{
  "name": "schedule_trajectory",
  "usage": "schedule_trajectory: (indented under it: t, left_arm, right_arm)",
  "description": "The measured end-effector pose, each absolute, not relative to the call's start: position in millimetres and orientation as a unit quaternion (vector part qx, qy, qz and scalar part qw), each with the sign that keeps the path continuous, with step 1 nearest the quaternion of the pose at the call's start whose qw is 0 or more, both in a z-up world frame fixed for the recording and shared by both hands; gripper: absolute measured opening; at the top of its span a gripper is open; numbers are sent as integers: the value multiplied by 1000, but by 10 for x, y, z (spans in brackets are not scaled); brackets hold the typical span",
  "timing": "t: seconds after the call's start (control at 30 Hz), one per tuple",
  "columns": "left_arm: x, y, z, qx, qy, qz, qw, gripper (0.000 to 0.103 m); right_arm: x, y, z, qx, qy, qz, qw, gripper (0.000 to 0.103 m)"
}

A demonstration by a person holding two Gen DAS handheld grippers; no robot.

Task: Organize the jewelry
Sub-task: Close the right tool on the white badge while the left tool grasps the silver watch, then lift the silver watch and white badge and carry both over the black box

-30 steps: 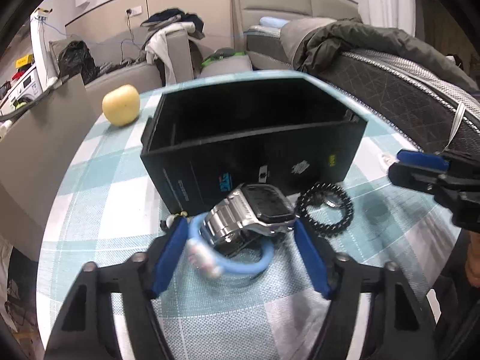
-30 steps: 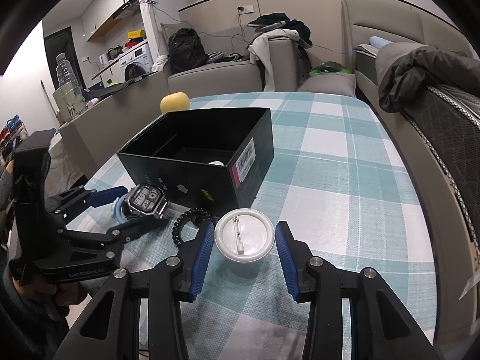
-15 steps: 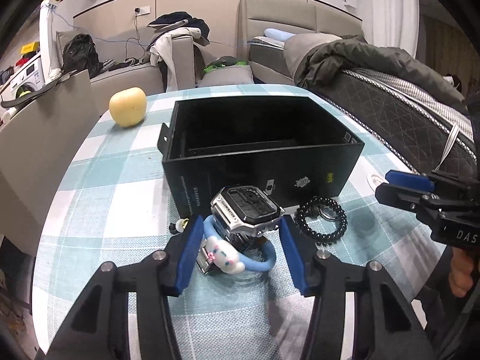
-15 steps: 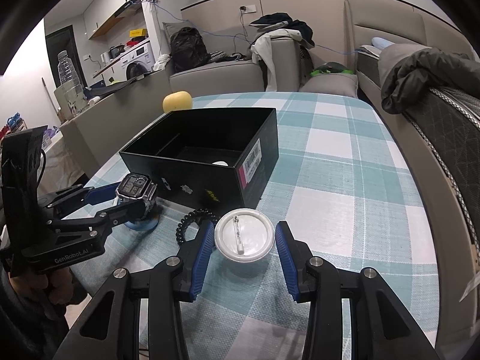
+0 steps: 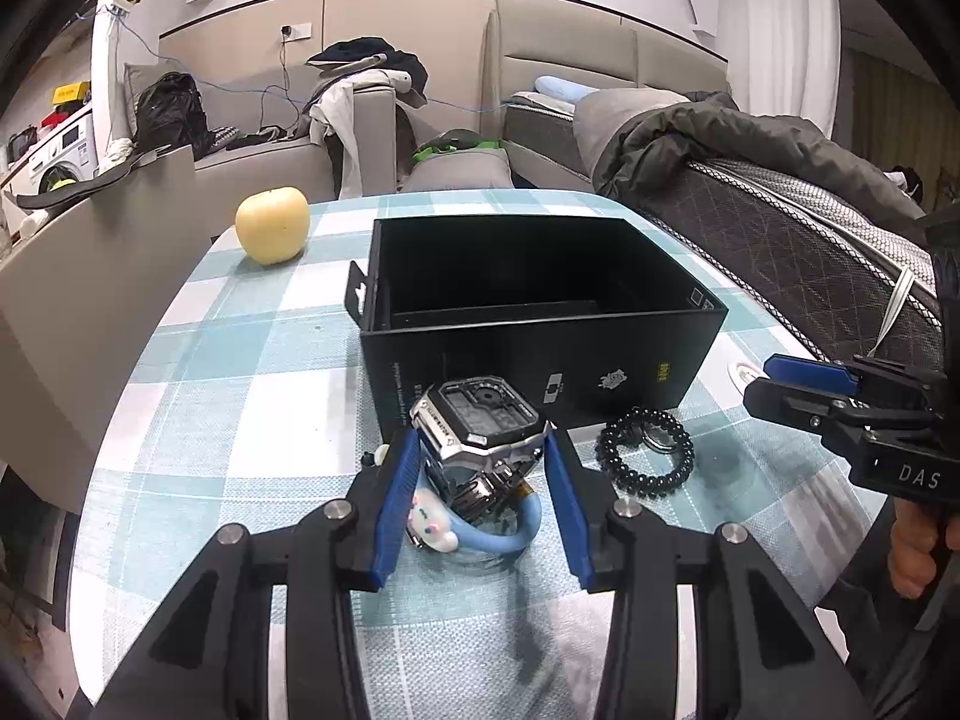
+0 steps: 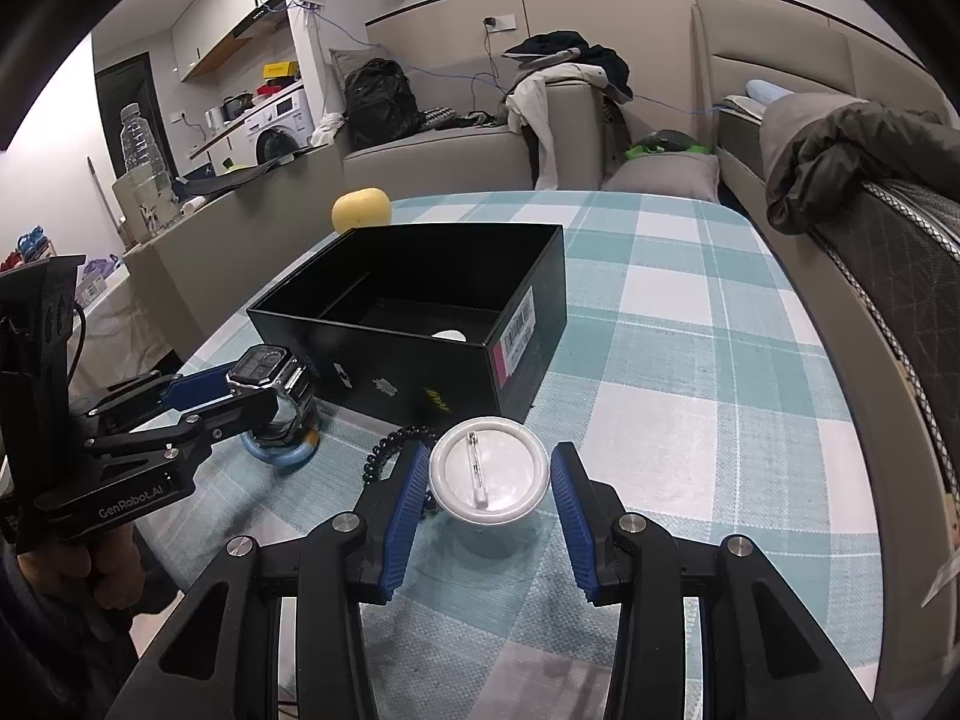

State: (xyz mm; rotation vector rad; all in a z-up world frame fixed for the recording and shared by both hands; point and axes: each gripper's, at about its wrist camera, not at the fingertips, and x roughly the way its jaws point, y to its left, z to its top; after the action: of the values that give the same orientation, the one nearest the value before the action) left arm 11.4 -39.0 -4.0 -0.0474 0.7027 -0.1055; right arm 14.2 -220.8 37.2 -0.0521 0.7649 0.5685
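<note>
My left gripper (image 5: 477, 462) is shut on a steel digital watch (image 5: 480, 420) and holds it just above the table, in front of the open black box (image 5: 540, 324). A blue bracelet with a white charm (image 5: 474, 531) lies under the watch. A black bead bracelet (image 5: 645, 450) lies to its right. My right gripper (image 6: 489, 480) is open around a white round pin badge (image 6: 489, 468) lying back side up. The watch (image 6: 267, 369), the left gripper (image 6: 219, 396), the box (image 6: 420, 312) and the bead bracelet (image 6: 390, 450) also show in the right wrist view.
A yellow apple (image 5: 273, 231) sits at the table's far left edge. The checked tablecloth (image 6: 690, 360) runs on to the right of the box. A sofa (image 6: 456, 150) with clothes and a bed (image 5: 780, 228) border the table.
My left gripper has closed on the watch and lifted it off the blue bracelet. The right gripper has stayed open around the badge.
</note>
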Motion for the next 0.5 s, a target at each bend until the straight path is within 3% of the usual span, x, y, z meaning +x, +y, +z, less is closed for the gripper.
schedule_trajectory:
  t: [0.5]
  left_arm:
    - [8,-334,73,-36,319,-59,945,37]
  right_arm:
    - [99,-2193,476,-17,341,283,896,41]
